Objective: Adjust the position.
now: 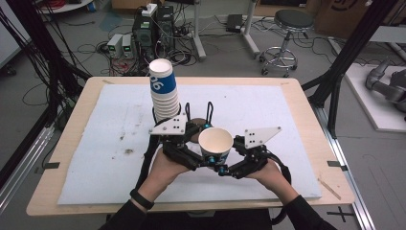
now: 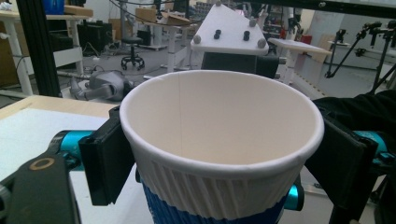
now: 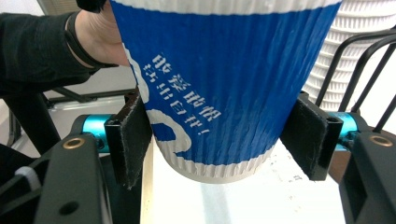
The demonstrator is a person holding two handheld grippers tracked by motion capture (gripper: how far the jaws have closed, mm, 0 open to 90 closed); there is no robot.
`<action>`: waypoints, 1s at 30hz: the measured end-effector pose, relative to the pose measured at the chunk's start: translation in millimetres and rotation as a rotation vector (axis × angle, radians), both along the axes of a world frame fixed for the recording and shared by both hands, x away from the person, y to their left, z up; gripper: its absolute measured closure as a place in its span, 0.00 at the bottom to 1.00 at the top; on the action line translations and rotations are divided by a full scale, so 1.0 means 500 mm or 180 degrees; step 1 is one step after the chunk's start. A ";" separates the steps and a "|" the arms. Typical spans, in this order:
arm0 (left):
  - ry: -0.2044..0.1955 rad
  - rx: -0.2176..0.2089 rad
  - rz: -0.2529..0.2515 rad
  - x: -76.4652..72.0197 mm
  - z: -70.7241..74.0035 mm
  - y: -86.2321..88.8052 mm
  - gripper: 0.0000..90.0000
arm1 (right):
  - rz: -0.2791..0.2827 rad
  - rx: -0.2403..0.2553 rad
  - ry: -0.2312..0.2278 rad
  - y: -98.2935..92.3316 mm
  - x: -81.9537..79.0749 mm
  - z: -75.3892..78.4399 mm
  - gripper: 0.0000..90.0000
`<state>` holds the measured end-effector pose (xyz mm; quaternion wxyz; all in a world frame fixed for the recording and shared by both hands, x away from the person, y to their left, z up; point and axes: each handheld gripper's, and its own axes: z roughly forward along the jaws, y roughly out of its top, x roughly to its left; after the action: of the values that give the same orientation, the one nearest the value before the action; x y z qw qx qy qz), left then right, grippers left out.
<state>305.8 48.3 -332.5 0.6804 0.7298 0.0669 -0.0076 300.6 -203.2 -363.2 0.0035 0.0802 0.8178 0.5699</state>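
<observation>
On the white mat, behind both hands, stands the tall cup stack. In front, a single paper cup hangs above the mat, clamped low on its ribbed blue sleeve by the right gripper; the left gripper's jaws flank it near the rim, seemingly loosened. Light and crushable, it wants a gentle hold below the stiff rim. Its base is hidden from above.

A lab: computer towers, floor cables, workbenches.
</observation>
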 end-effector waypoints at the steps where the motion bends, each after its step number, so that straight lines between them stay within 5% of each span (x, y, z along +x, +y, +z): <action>1: 0.0008 -0.0006 -0.0006 0.000 0.000 -0.001 0.19 | -0.0010 0.0015 0.0000 0.000 0.000 0.000 0.34; 16: 0.0014 -0.0068 -0.0008 0.002 -0.005 -0.005 0.25 | -0.0045 0.0099 0.0044 0.000 -0.002 -0.004 0.33; 20: 0.0001 -0.0079 0.0001 0.001 -0.005 -0.005 0.25 | -0.0095 0.0216 0.0098 0.000 -0.003 -0.001 0.25; 30: 0.0018 -0.0091 -0.0023 0.000 -0.008 -0.010 0.25 | -0.0125 0.0489 0.0215 -0.004 -0.001 0.005 0.23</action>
<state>305.6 43.5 -336.4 0.6905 0.7202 0.0661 -0.0131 300.1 -205.2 -360.9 -0.0191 0.1155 0.7696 0.6277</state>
